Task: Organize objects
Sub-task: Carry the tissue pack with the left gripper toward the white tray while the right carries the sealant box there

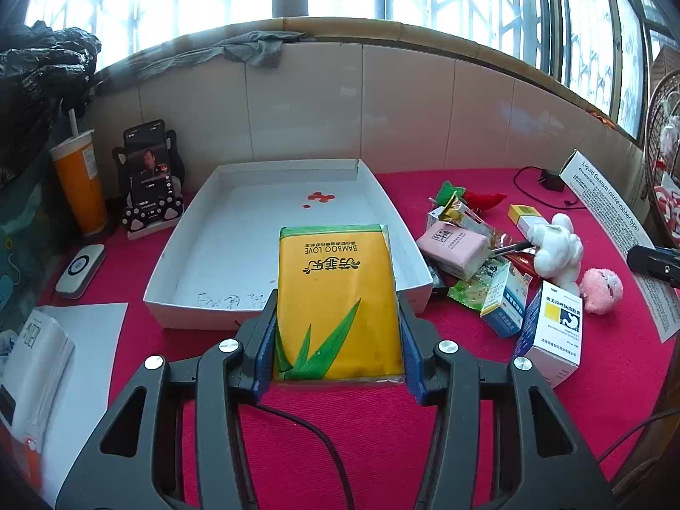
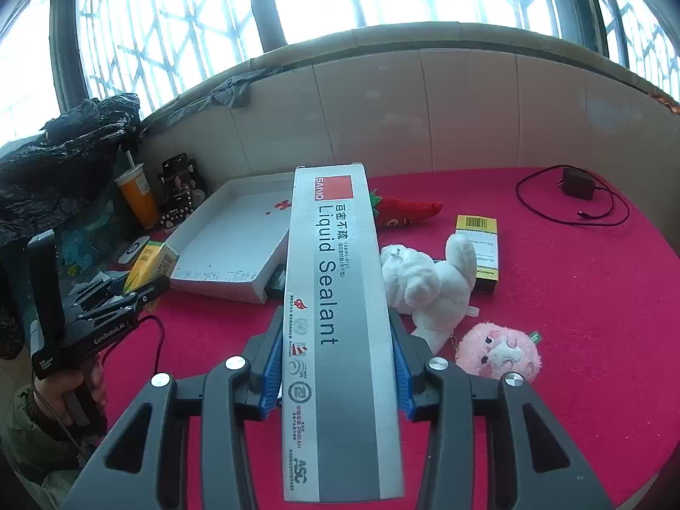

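Note:
My left gripper (image 1: 338, 301) is shut on a yellow tissue pack (image 1: 335, 297) marked Bamboo Love, held above the near rim of the white cardboard tray (image 1: 212, 229). My right gripper (image 2: 338, 318) is shut on a long grey and white Liquid Sealant box (image 2: 335, 297), held above the red tablecloth. That box also shows at the right edge of the left wrist view (image 1: 612, 212). The left gripper with the yellow pack shows at the left of the right wrist view (image 2: 140, 280). The tray (image 2: 229, 233) holds nothing but some red spots.
A pile of small boxes and packets (image 1: 488, 263) lies right of the tray, with a white plush (image 2: 429, 284), a pink plush (image 2: 497, 350), a red plush (image 2: 403, 210) and a yellow box (image 2: 482, 250). An orange cup (image 1: 80, 182), a phone on a stand (image 1: 148, 174) and a charger (image 2: 576, 185) stand further off.

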